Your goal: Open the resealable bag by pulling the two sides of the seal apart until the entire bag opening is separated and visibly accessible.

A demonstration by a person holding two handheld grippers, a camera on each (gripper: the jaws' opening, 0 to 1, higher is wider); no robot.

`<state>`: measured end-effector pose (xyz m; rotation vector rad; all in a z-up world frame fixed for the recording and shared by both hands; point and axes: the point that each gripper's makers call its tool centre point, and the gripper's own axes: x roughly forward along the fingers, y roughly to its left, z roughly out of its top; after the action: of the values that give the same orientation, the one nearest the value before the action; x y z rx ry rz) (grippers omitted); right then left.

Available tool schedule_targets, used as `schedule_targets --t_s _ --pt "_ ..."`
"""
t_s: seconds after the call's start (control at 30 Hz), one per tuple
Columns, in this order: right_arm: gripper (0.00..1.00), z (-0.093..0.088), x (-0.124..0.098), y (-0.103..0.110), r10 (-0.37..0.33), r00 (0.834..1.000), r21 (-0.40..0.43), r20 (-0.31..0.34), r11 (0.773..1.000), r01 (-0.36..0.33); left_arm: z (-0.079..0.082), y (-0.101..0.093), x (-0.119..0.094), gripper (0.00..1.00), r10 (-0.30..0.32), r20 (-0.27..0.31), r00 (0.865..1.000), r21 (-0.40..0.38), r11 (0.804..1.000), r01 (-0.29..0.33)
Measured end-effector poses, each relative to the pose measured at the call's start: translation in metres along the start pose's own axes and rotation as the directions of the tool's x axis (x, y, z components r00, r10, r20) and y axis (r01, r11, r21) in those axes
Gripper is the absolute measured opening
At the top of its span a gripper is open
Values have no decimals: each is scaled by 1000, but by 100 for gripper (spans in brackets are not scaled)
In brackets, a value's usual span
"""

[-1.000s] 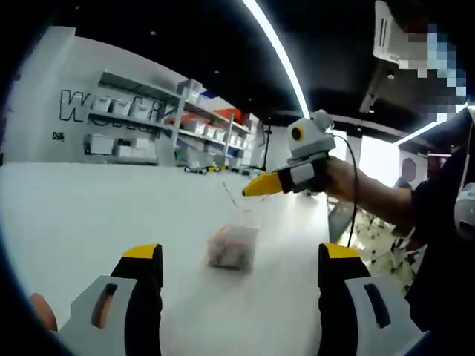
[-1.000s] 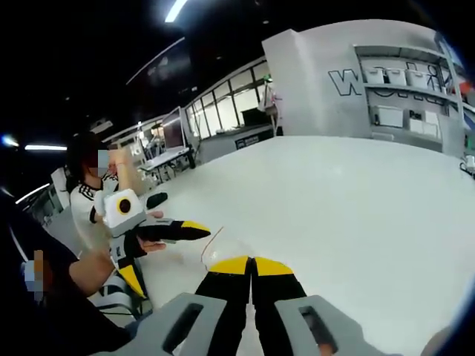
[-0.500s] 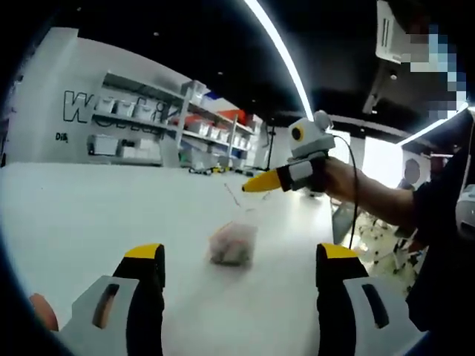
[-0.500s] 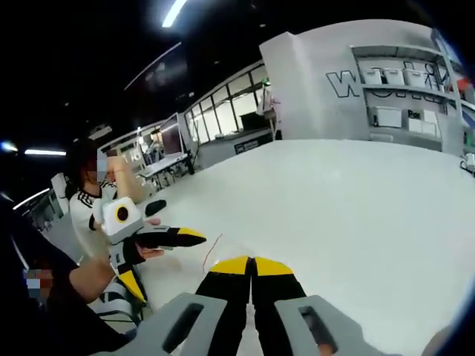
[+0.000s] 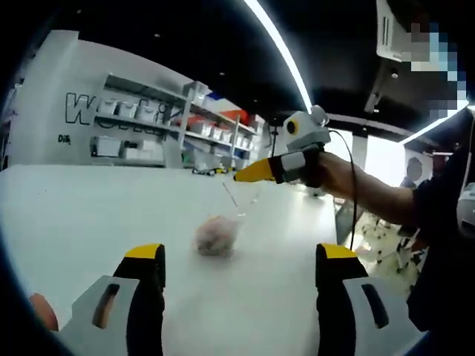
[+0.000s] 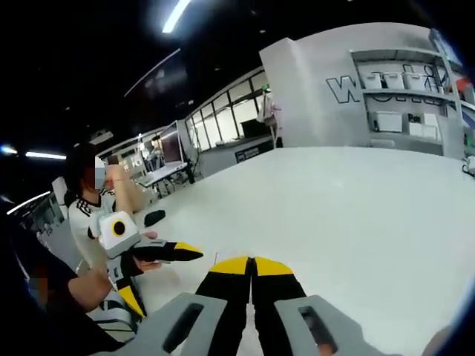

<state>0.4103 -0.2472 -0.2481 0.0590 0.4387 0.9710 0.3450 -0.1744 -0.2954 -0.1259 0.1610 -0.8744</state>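
White table point(image 5: 89, 215), bag point(image 5: 217, 236) dangling just above it by one lip from pinched-shut right gripper point(image 5: 239, 177), left gripper point(image 5: 236, 256) gaping wide nearby: risk of swinging, slipping free.

Table point(image 5: 89, 215) white. Bag point(image 5: 216, 236) clear, pinkish contents. Left gripper point(image 5: 241, 259) and right gripper point(image 6: 251, 265): black, yellow tips. Person's shirt point(image 6: 83, 211) white, black stripes.
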Motion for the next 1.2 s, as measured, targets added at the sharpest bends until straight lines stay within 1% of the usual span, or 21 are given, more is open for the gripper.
schedule_targets --t_s 0.3,0.43,0.73,1.2 --pt "0 27 26 -16 -14 1000 -5 25 1000 14 -2 6 -3 83 17 -4 1000 3 1000 -17" --pt "0 33 37 -23 -18 999 -3 29 1000 18 -1 9 -4 83 22 -3 1000 3 1000 -22" --pt "0 37 52 -30 -18 1000 1 22 1000 18 -1 12 -7 83 29 -2 1000 2 1000 -29" --pt "0 42 63 -27 -7 1000 -4 16 1000 7 -2 13 -9 82 31 -5 999 7 999 -31"
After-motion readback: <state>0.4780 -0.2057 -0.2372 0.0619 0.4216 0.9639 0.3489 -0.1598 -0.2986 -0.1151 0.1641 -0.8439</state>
